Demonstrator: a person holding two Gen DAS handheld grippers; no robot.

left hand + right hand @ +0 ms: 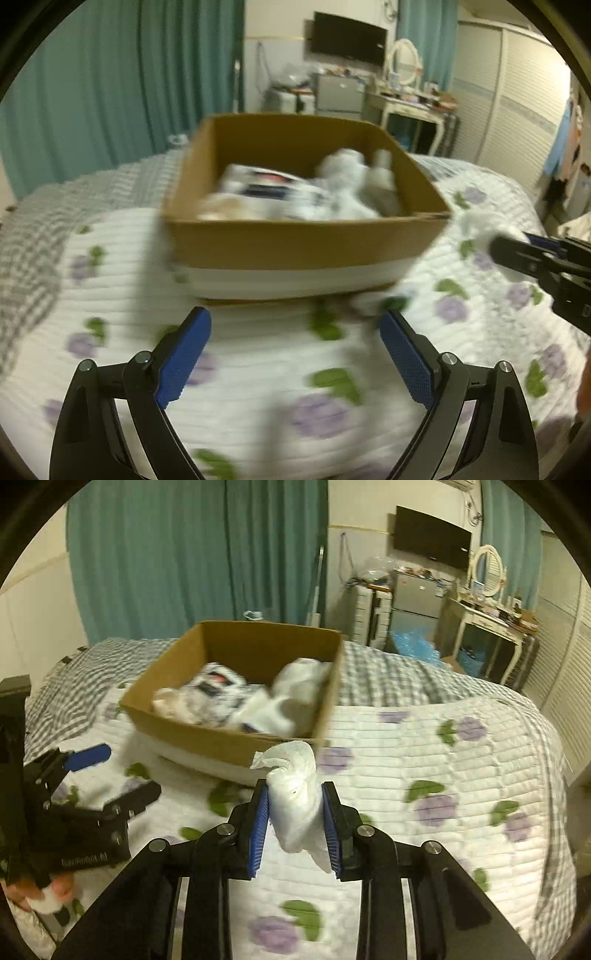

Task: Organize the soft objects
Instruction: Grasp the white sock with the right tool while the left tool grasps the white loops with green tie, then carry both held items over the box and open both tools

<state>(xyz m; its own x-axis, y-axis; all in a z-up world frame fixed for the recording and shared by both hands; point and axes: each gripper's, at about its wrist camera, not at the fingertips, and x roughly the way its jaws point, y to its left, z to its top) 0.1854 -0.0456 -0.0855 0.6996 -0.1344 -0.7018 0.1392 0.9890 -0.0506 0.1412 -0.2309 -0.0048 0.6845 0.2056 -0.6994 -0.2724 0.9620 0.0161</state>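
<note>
A brown cardboard box (295, 243) sits on the bed and holds several white and patterned soft items (295, 192); it also shows in the right wrist view (207, 734). My right gripper (295, 812) is shut on a white soft cloth (295, 797), held above the quilt just in front of the box's near right corner. It shows at the right edge of the left wrist view (517, 254) with the cloth (476, 225). My left gripper (295, 343) is open and empty, low over the quilt in front of the box; it shows in the right wrist view (110, 775).
The bed has a white quilt with purple flowers (443, 775) over a grey checked cover (388, 683). Teal curtains (110, 81), a small fridge (413, 602), a dressing table with mirror (487, 620) and a wardrobe (517, 110) stand behind.
</note>
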